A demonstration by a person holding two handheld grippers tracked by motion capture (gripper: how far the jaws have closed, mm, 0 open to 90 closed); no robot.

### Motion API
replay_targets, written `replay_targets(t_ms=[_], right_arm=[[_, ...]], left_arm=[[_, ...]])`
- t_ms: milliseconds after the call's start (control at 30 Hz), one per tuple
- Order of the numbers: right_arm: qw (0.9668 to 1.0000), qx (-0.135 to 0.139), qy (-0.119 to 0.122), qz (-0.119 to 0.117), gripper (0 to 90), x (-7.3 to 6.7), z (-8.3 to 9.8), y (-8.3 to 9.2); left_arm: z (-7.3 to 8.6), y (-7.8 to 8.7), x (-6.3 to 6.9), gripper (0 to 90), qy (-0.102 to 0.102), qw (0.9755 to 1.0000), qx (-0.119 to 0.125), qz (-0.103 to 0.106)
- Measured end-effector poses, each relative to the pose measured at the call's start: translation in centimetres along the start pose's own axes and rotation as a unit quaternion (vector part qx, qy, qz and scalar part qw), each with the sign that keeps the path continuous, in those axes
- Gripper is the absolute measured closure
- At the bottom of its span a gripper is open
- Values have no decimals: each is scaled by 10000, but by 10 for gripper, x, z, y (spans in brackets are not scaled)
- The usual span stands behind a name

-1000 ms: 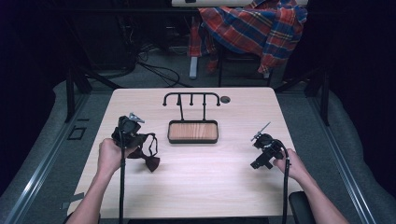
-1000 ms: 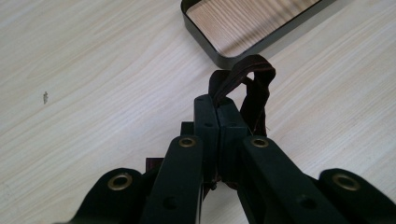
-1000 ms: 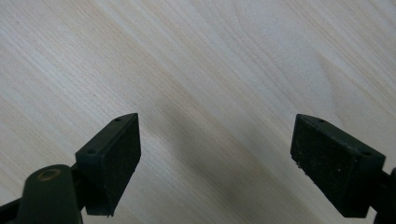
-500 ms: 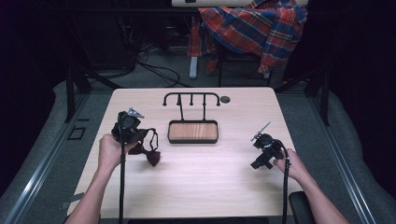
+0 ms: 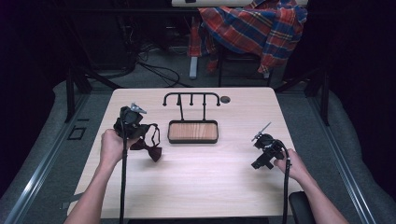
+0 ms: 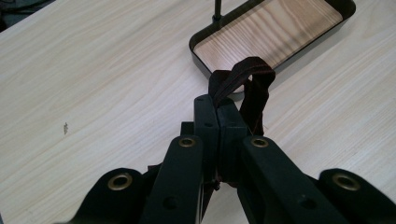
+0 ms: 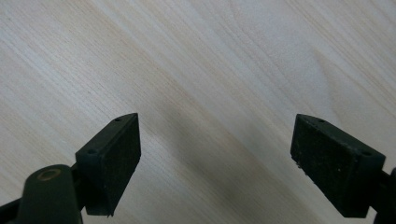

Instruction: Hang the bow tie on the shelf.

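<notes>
Left gripper [image 5: 131, 122] pinched on dark maroon bow tie [image 5: 148, 148], near worktop's left edge; bow hangs below it, just left of tray [image 5: 193, 139]. Tray: black rounded-rect rim, wood-grain floor, black hook rack [image 5: 191, 98] rising at its far side. Right gripper [image 5: 262, 150] near right edge, well apart.

Left gripper view: jaws pressed together on the tie's fabric strap, loop [image 6: 243, 74] bulging past tips, over tray's corner.

Right gripper view: jaws spread wide, flat matte pads [image 7: 119, 156], nothing between, over pale wood-grain worktop [image 7: 210, 70].
</notes>
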State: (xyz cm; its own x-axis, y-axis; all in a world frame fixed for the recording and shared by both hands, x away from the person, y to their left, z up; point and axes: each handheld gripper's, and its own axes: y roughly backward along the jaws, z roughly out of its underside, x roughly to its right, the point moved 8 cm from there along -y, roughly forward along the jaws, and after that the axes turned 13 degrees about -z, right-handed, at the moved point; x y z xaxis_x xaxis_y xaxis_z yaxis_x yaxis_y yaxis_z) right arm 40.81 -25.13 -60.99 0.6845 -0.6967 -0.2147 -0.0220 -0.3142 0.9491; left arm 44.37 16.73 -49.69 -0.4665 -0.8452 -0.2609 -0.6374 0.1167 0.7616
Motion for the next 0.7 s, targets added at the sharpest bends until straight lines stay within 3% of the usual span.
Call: replay_targets(t_ms=[200,533,567,600,700], right_arm=[[10000,-19,-64,26,160,2,2,2],[9999,-97,29,24,159,1,2,3],[10000,-79,21,21,159,1,2,3],[9999,130,-89,3,159,-1,1,0],[9999,135,-87,5,159,-1,1,0]], left_arm=[[-8,0,-1,891,-72,9999,-17,-71],[-26,9,-4,891,-209,9996,59,-180],[-26,9,-4,891,-209,9996,59,-180],[-29,9,-5,891,-212,9995,92,-214],[-33,10,-6,891,-251,9995,78,-201]])
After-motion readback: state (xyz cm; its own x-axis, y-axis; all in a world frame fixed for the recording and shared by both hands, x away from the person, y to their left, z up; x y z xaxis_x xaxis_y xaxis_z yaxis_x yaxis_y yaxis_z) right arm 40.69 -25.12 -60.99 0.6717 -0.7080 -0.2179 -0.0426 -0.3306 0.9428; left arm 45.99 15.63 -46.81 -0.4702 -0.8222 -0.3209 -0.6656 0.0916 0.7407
